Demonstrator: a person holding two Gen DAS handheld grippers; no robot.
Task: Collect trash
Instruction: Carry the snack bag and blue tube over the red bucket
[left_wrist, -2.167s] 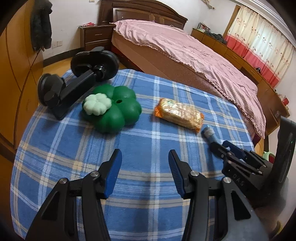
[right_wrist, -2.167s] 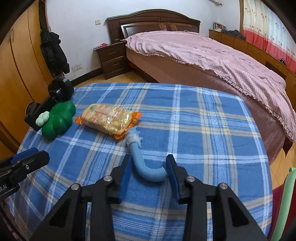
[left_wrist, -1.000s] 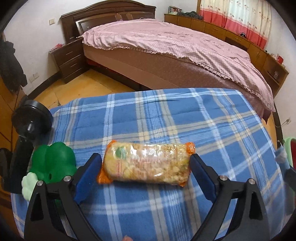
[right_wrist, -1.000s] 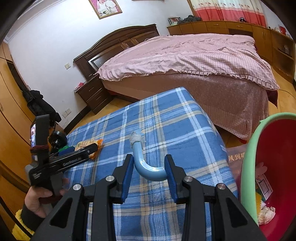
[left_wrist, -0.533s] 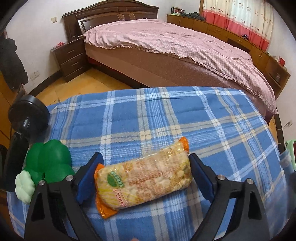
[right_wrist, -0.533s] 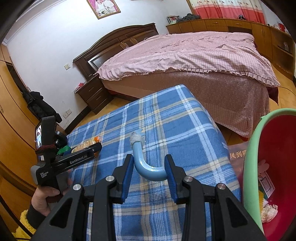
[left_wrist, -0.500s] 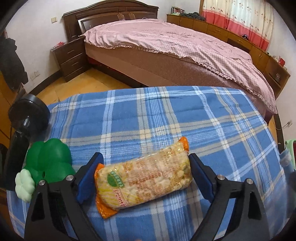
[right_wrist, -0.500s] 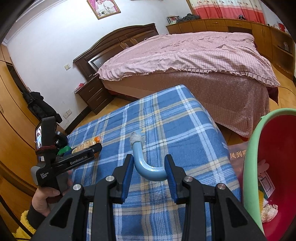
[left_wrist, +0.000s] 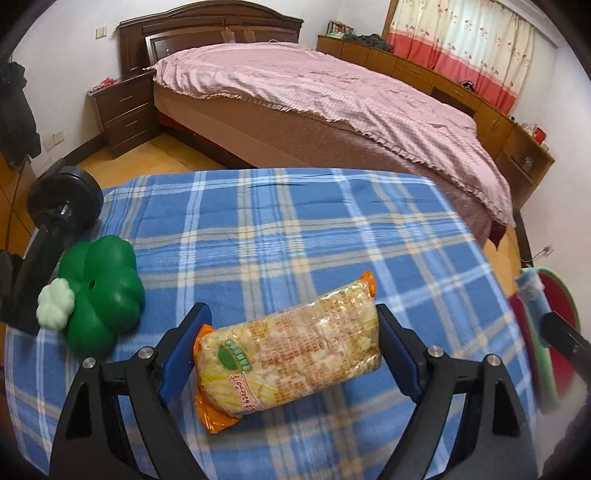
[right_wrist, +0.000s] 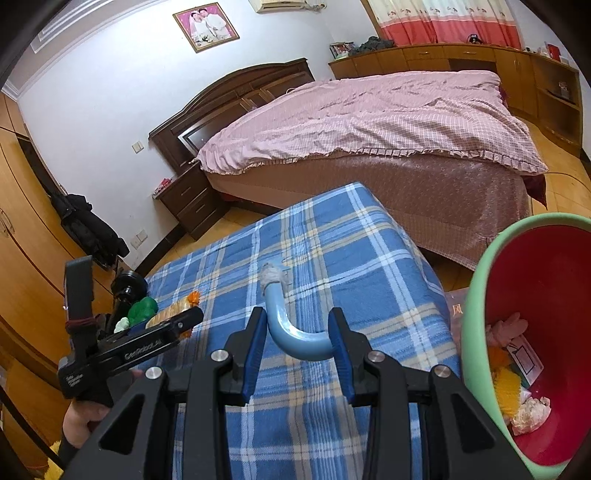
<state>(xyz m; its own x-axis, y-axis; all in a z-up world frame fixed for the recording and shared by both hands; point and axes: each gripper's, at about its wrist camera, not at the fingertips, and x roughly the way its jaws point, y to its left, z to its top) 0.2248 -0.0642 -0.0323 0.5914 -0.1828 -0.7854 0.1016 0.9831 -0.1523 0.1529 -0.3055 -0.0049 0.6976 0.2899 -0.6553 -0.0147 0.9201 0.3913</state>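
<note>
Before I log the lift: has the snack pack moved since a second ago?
Yes. The snack pack has tilted, its right end now nearer the bed, its left end lower.

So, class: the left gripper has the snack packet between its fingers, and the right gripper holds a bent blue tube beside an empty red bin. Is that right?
One thing is wrong: the red bin is not empty. The right wrist view shows crumpled paper and other scraps inside. The left gripper does have the snack packet, and the right gripper the bent blue tube.
</note>
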